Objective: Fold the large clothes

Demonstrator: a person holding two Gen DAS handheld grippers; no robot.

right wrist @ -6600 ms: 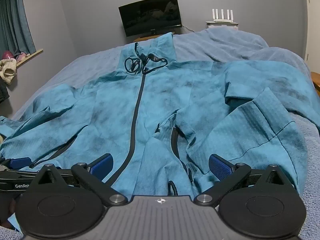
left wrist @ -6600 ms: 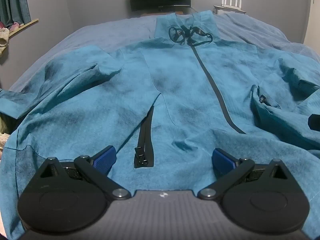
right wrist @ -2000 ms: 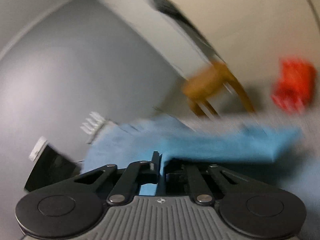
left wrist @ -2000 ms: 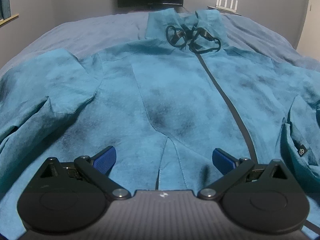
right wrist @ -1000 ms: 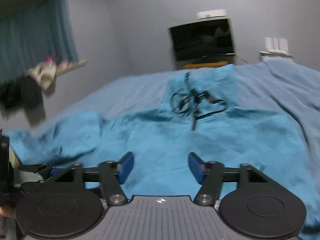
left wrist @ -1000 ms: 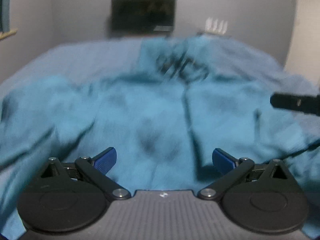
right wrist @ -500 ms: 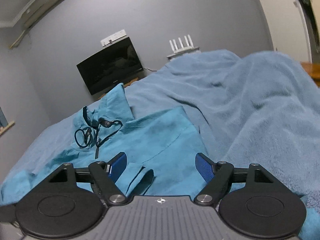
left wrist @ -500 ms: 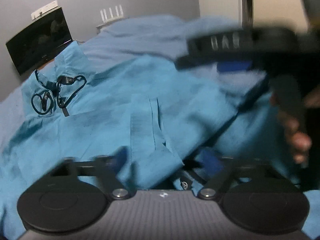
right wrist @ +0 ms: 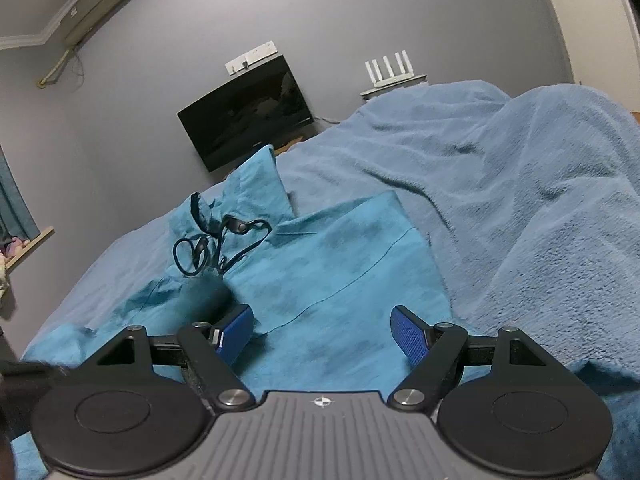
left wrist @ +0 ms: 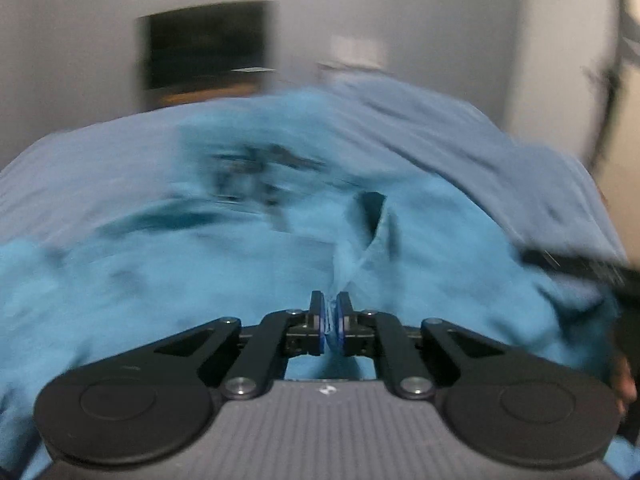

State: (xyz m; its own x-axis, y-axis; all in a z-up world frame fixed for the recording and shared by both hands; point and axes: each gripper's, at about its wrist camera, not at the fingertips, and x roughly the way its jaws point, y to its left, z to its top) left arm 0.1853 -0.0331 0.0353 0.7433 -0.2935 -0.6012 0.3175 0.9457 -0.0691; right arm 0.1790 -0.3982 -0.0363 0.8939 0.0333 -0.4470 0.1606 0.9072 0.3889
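A teal zip jacket [right wrist: 332, 264] lies on the bed, its collar and black drawcords [right wrist: 216, 248] toward the far wall, its right side folded inward. In the blurred left wrist view the same jacket [left wrist: 160, 280] fills the middle. My left gripper [left wrist: 330, 320] is shut on a pinched fold of the teal fabric, which rises as a ridge ahead of the pads. My right gripper [right wrist: 324, 328] stands open just above the folded jacket panel, with fabric below its blue pads [right wrist: 408, 334] but nothing pressed between them. The right gripper's black body [left wrist: 576, 268] shows at the right edge of the left wrist view.
A blue blanket [right wrist: 520, 184] covers the bed and bulges high on the right. A dark monitor [right wrist: 248, 116] and a white router [right wrist: 390, 70] stand at the far wall. A window ledge [right wrist: 28, 244] is at the left. A hand [left wrist: 624, 376] shows at the right edge.
My left gripper went from wide open to shut on a fold of the jacket and swung across it. My right gripper widened a little, swung right, then held still.
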